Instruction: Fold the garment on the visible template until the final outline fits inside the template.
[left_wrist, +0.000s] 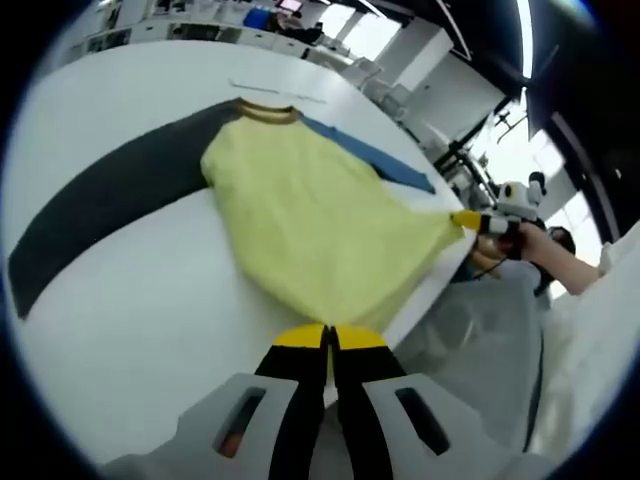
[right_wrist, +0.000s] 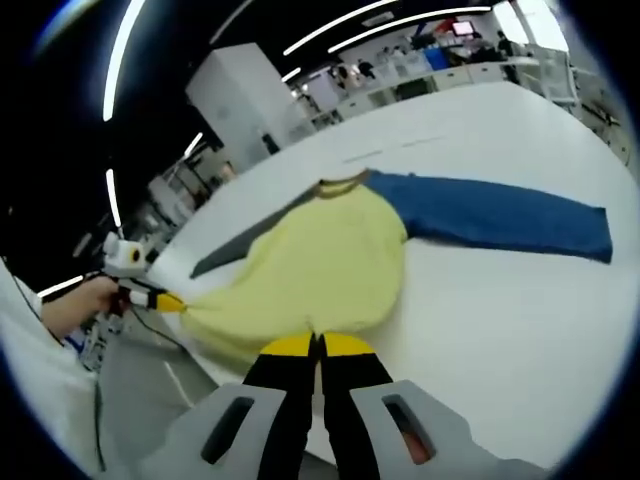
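Left tongs (left_wrist: 329, 338) are pressed together on the near hem of the yellow shirt (left_wrist: 310, 220), and the right tongs (right_wrist: 315, 345) are doing the same on the hem at the other corner. Each one also pops up in the other view: right tongs (left_wrist: 468, 220) pinching the stretched-out right corner, left tongs (right_wrist: 170, 300) on the left one, a hand (right_wrist: 85, 300) behind it. Shirt lies flat on the white tabletop (right_wrist: 480, 320), hem at the near edge, brown collar (right_wrist: 340, 185) far. Dark grey sleeve (left_wrist: 110, 200) goes off left, blue sleeve (right_wrist: 500, 215) off right.
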